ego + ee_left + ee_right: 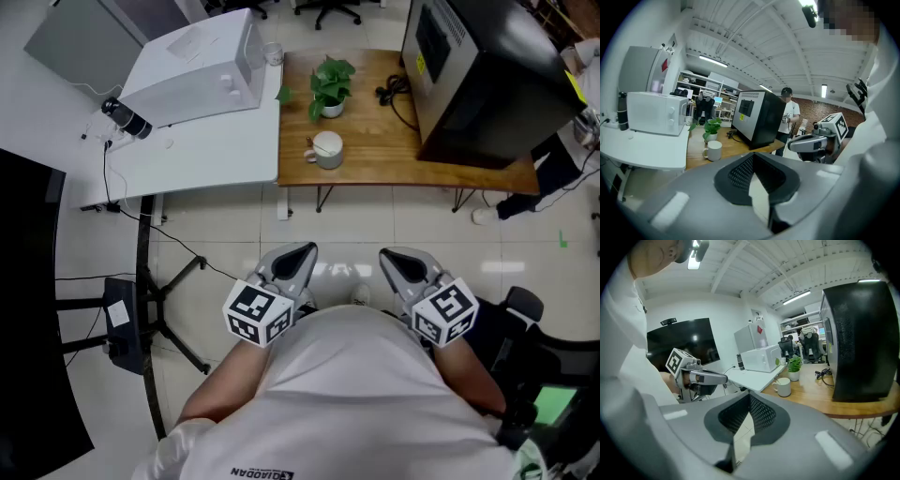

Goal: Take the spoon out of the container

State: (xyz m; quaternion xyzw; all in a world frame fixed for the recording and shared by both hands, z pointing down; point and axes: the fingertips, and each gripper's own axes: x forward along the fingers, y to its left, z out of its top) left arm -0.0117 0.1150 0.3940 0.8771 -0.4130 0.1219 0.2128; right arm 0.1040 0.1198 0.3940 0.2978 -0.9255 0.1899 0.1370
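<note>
Wooden table [375, 141] at top of head view, well ahead of the person. White mug [327, 149] stands on it near the left edge, with the spoon [317, 148] lying inside, handle against the rim. Potted plant [330, 86] just behind the mug; big black cabinet [487, 75] takes the right end, with a black cable [394, 94] beside it. White table [206, 141] abuts on the left and carries a white microwave [197, 66]. Left gripper [302, 253] and right gripper [398, 258] are held side by side close to the white-shirted chest, over tiled floor, far short of the mug.

Left gripper view: own jaws clenched together, nothing between them. Mug beyond, upright on the wood, plant behind it, microwave to the left. The other gripper shows at the right, level with this one. A person [790, 112] stands behind the cabinet.

Right gripper view: jaws pressed together, empty. Mug and plant sit mid-frame on the table, cabinet looming at the right. Left gripper shows at the left, apart from everything.
</note>
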